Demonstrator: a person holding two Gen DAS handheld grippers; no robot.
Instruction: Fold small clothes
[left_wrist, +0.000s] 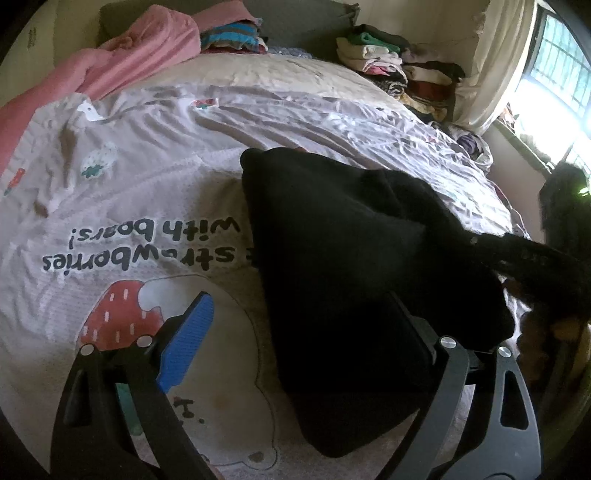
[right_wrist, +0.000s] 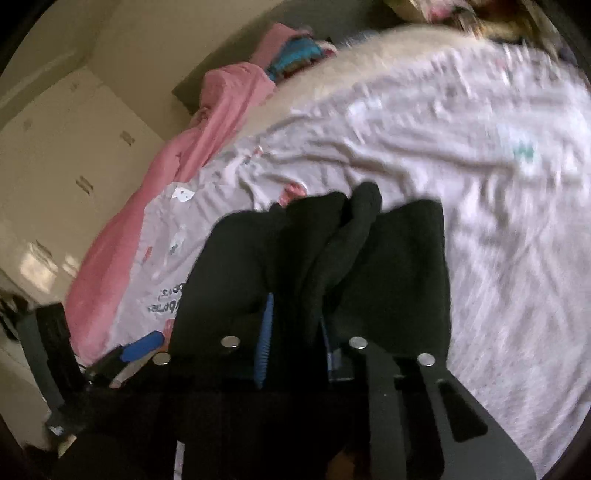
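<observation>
A black garment lies bunched on the white bedspread, which is printed with strawberries and lettering. In the left wrist view my left gripper stands open. Its blue-padded left finger rests bare over the bedspread, while the black cloth drapes over and hides its right finger. In the right wrist view my right gripper is shut on a gathered fold of the black garment, and cloth fills the narrow gap between the blue pads. The left gripper's blue pad shows at the lower left.
A pink blanket lies along the bed's left side. Stacks of folded clothes sit at the far end and the far right. A bright window is at right. Pale wardrobe doors stand beyond the bed.
</observation>
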